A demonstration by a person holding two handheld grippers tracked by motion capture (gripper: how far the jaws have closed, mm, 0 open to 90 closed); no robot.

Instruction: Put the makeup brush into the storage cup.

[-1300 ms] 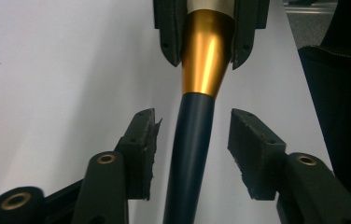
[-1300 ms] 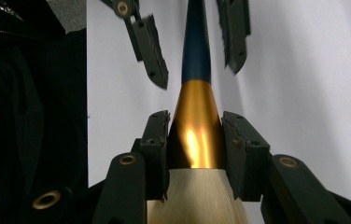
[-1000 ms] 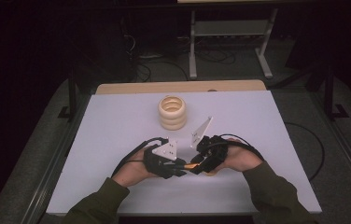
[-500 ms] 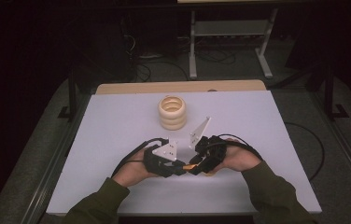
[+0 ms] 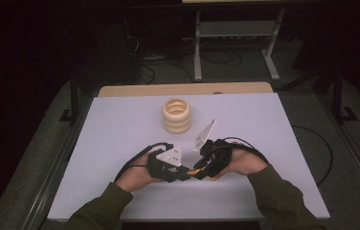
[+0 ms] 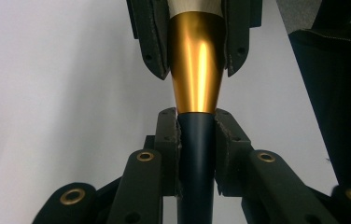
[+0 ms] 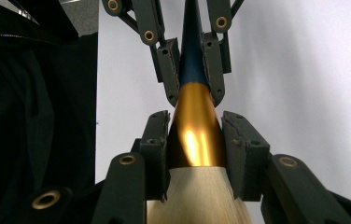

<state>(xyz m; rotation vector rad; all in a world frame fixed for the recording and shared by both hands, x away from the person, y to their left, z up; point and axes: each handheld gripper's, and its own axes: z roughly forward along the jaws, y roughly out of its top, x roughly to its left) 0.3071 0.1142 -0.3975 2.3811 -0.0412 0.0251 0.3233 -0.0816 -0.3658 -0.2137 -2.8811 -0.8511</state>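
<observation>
Brush [image 5: 196, 171] hangs level between both grippers above the table [image 5: 120, 124], near edge, in the high view. Left gripper view: left gripper [image 6: 197, 140] has just closed, now clamped on the dark handle [image 6: 196, 158], axis straight ahead. Right gripper view: right gripper [image 7: 196, 140] clamps the gold ferrule [image 7: 196, 135], bristles [image 7: 197, 196] nearer.

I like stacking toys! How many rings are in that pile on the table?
3. The rings sit one on top of another in a single stack at the far middle of the white table, beyond both hands. More could hide inside.
</observation>
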